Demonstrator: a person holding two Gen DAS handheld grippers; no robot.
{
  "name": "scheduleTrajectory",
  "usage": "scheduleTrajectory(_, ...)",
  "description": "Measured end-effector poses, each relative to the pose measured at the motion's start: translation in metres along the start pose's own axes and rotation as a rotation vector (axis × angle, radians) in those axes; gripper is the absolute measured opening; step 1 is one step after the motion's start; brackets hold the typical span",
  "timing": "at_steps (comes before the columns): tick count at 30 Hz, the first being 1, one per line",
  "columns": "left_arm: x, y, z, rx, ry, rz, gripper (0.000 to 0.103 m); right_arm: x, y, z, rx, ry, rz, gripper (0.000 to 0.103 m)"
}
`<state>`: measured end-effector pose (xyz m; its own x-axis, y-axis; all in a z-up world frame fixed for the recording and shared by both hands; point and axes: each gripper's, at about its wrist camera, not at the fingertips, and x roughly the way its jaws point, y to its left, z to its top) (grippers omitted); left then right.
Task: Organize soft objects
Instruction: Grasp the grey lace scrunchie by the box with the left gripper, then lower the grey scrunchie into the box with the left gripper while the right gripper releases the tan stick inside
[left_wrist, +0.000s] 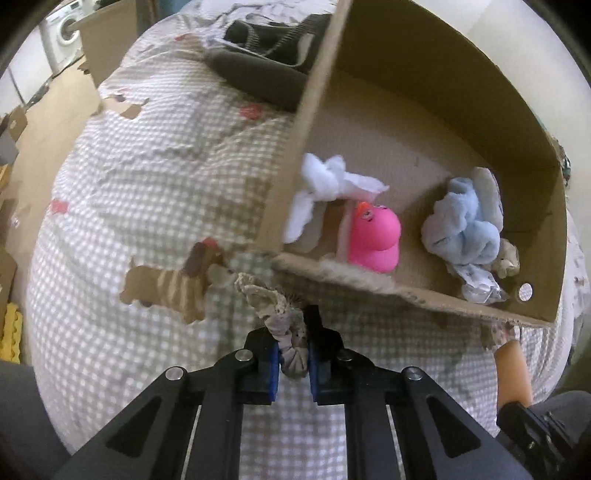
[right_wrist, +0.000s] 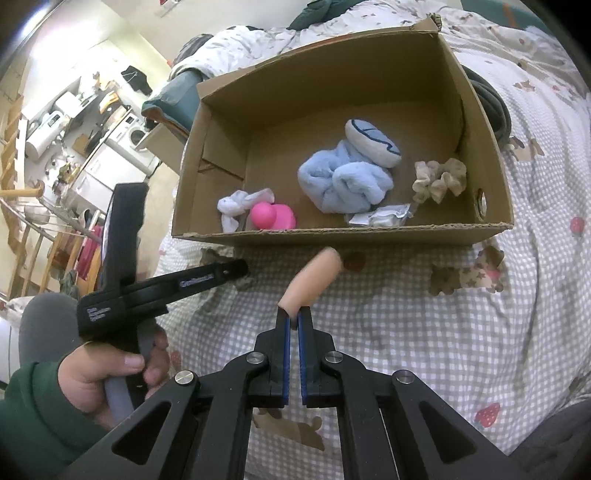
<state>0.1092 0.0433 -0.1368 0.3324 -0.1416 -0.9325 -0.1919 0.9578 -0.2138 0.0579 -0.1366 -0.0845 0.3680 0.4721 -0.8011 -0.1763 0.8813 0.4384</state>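
My left gripper (left_wrist: 291, 332) is shut on a grey-beige scrunchie (left_wrist: 273, 299) that lies on the checked bedcover just in front of the cardboard box (left_wrist: 406, 291). In the right wrist view my right gripper (right_wrist: 293, 317) is shut on one end of a peach soft tube (right_wrist: 314, 280), held over the cover before the cardboard box (right_wrist: 332, 236). Inside lie a pink duck (right_wrist: 273, 216), a white cloth (right_wrist: 236, 205), a blue towel (right_wrist: 343, 181), a beige scrunchie (right_wrist: 439, 179) and a blue-and-white soft pad (right_wrist: 373, 142).
A hand (right_wrist: 110, 373) in a green sleeve holds the left gripper's handle at the left. A dark bag (left_wrist: 266, 44) lies behind the box. A grey hose (right_wrist: 495, 110) lies beside the box's right wall. The bed drops off at the left toward the washing machine (left_wrist: 62, 33).
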Motion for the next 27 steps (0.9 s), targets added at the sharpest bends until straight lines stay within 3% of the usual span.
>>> scheduleTrajectory(10,-0.027,0.012,-0.021,0.050,-0.031,0.083,0.011,0.000,0.005,-0.001,-0.027,-0.009,-0.019,0.006)
scheduleTrajectory(19,-0.056,0.014,-0.041,0.028,-0.068,0.060,0.011,-0.003,0.017,-0.005,-0.092,-0.030,-0.034,0.006)
scheduleTrajectory(27,-0.098,0.003,-0.052,0.042,-0.204,0.009,0.011,-0.016,0.025,-0.006,-0.128,-0.082,-0.016,0.006)
